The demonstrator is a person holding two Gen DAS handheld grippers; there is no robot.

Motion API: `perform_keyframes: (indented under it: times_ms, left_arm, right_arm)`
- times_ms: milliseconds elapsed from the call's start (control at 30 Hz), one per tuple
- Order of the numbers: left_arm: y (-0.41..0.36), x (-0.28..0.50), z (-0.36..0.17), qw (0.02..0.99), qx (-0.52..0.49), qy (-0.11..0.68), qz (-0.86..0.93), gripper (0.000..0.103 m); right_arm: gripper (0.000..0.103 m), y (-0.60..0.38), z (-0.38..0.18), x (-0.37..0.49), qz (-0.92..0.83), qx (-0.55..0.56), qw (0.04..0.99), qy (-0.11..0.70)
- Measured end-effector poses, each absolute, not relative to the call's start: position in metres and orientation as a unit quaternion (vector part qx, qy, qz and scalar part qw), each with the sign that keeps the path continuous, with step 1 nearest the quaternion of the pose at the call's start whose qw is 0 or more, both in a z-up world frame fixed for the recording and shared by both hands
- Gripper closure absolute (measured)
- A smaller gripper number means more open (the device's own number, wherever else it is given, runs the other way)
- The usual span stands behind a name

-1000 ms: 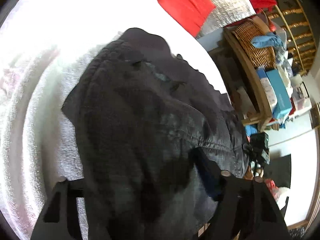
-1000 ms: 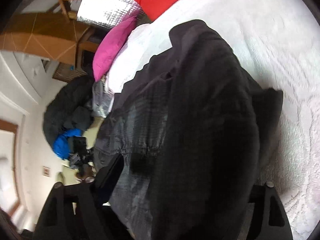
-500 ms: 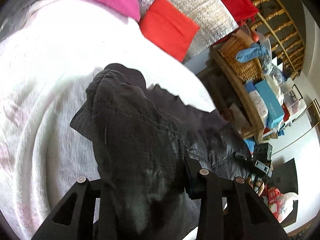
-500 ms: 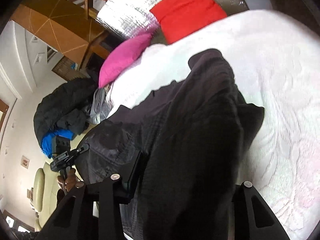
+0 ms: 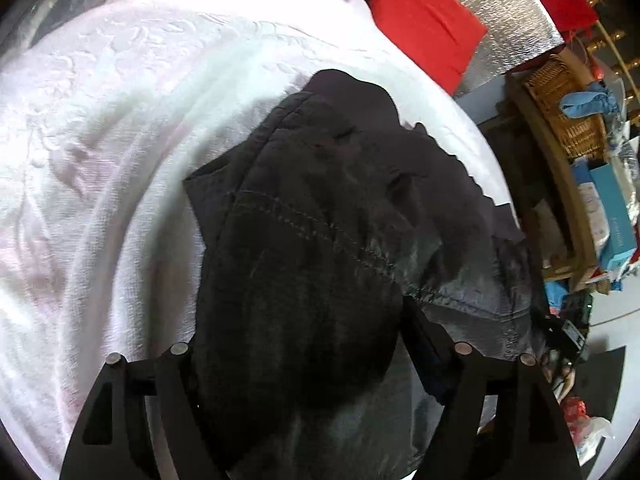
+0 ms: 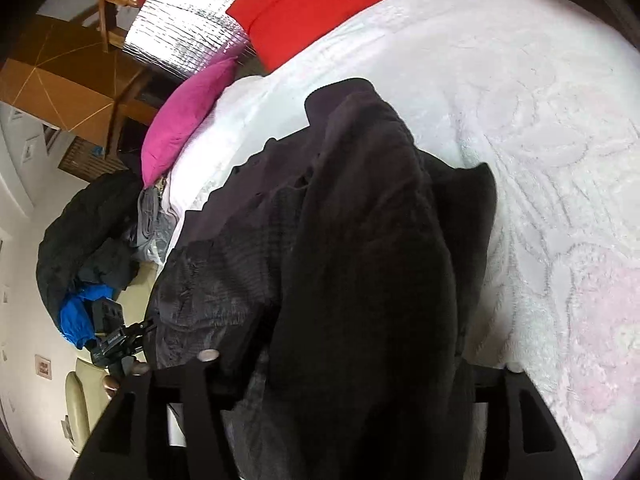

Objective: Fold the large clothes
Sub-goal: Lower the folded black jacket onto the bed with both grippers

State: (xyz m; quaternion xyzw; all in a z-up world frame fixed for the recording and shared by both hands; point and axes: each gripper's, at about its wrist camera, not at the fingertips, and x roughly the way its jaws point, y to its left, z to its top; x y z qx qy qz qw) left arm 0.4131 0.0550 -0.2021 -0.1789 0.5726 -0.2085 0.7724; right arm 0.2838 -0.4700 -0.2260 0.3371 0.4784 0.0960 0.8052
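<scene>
A large black jacket (image 5: 320, 240) lies bunched and partly folded on the white bedspread (image 5: 100, 160), its near end hanging over the bed's edge. My left gripper (image 5: 298, 332) straddles the near-left part of the jacket. Its jaws are opening and thick fabric fills the gap between them. In the right wrist view the same jacket (image 6: 360, 240) runs away from me across the bedspread (image 6: 560, 160). My right gripper (image 6: 360, 360) straddles its near-right part, jaws opening, with fabric draped between them and over the right finger. No pad visibly pinches the cloth.
A red pillow (image 5: 428, 32), a pink pillow (image 6: 188, 116) and a silver foil sheet (image 6: 188, 28) lie at the head of the bed. A wicker basket (image 5: 560, 108) and boxes sit on a wooden shelf right of the bed. Dark clothes (image 6: 88, 232) are piled beside it on the left.
Half a second ago both grippers' jaws stood narrower, squeezing the jacket's fabric; now both stand wide. Both views tipped up toward the pillows and came back down.
</scene>
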Motion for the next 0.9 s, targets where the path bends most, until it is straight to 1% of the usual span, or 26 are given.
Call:
perform_keyframes:
  times_ms: [167,200,300,367,433,467,500,533,567,600,633,667,733,800,867,900]
  left_arm:
    - [0.056,0.400,-0.200,0.775,-0.167,0.578,-0.195,0.024]
    - [0.060,0.395,-0.200,0.775,-0.172,0.577,-0.194,0.024]
    - [0.074,0.384,-0.202,0.782,-0.193,0.560,-0.194,0.025]
    - [0.073,0.384,-0.203,0.781,-0.198,0.556,-0.201,0.040]
    - [0.076,0.380,-0.204,0.783,-0.206,0.551,-0.203,0.047]
    - [0.075,0.379,-0.202,0.787,-0.202,0.547,-0.202,0.052]
    - [0.074,0.376,-0.201,0.791,-0.198,0.543,-0.201,0.054]
    - [0.073,0.374,-0.198,0.796,-0.195,0.537,-0.201,0.059]
    - [0.071,0.374,-0.196,0.799,-0.193,0.532,-0.201,0.063]
    - [0.072,0.372,-0.193,0.803,-0.189,0.528,-0.202,0.064]
    - [0.074,0.370,-0.192,0.803,-0.191,0.526,-0.202,0.065]
    - [0.078,0.368,-0.194,0.801,-0.198,0.528,-0.201,0.065]
    - [0.081,0.367,-0.200,0.797,-0.198,0.537,-0.192,0.064]
    - [0.077,0.368,-0.206,0.794,-0.191,0.547,-0.181,0.057]
    - [0.076,0.371,-0.208,0.793,-0.183,0.555,-0.169,0.042]
    - [0.078,0.372,-0.208,0.792,-0.186,0.558,-0.162,0.039]
  right_arm:
    - [0.028,-0.480,-0.229,0.274,0.098,0.356,0.793,0.484]
    - [0.025,-0.483,-0.230,0.270,0.100,0.363,0.791,0.482]
    - [0.024,-0.489,-0.235,0.260,0.110,0.388,0.783,0.473]
    - [0.024,-0.488,-0.240,0.256,0.117,0.400,0.781,0.464]
    - [0.032,-0.484,-0.244,0.258,0.111,0.392,0.786,0.464]
    - [0.039,-0.480,-0.244,0.259,0.099,0.379,0.790,0.471]
    - [0.044,-0.475,-0.242,0.261,0.091,0.365,0.796,0.473]
    - [0.047,-0.472,-0.237,0.262,0.088,0.355,0.804,0.469]
    - [0.053,-0.468,-0.228,0.261,0.088,0.340,0.817,0.457]
    - [0.056,-0.465,-0.218,0.259,0.090,0.325,0.831,0.443]
    - [0.057,-0.464,-0.212,0.258,0.092,0.319,0.838,0.432]
    - [0.058,-0.464,-0.208,0.258,0.093,0.318,0.842,0.425]
    - [0.058,-0.465,-0.214,0.262,0.079,0.310,0.840,0.438]
    - [0.057,-0.466,-0.233,0.270,0.061,0.311,0.825,0.467]
    - [0.055,-0.471,-0.241,0.273,0.063,0.331,0.813,0.476]
    - [0.051,-0.475,-0.240,0.273,0.065,0.344,0.808,0.475]
